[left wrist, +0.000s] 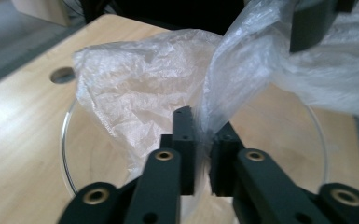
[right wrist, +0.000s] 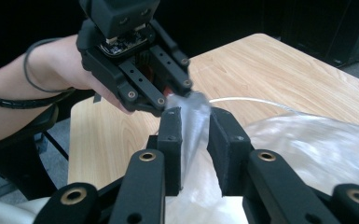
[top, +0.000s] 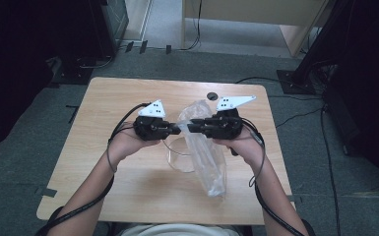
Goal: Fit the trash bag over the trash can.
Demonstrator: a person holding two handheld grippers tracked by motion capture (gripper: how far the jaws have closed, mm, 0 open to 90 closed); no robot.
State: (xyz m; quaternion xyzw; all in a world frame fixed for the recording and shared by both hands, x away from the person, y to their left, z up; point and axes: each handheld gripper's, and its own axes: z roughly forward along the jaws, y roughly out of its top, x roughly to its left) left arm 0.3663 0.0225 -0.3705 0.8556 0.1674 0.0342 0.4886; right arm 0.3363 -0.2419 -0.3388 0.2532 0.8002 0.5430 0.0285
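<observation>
Holding a crinkled clear plastic bag (top: 204, 147) between both grippers over the middle of the light wooden table (top: 103, 147), w/ a round clear glass bowl (top: 177, 157) right under it; bag's upper part is lifted, its lower end trails toward the table's near edge, right of centre; left gripper (top: 176, 129) has jaws nearly together, pinching a thin fold of the film; right gripper (top: 192, 127) faces it tip to tip, jaws a bit apart w/ a twisted strip of film between the pads (right wrist: 170, 140); looks lightly gripped at best, can't tell if the pads really press; round cable hole (top: 211, 96) sits near the far edge, clear of the work.

Risks, as I judge: film is slick & thin, so the looser right grip could let it slide out & the mouth would collapse; pulling the 2 grippers apart too hard could tear the film at the left pinch; the dangling part could drag the bowl's rim & shift or tip it.
</observation>
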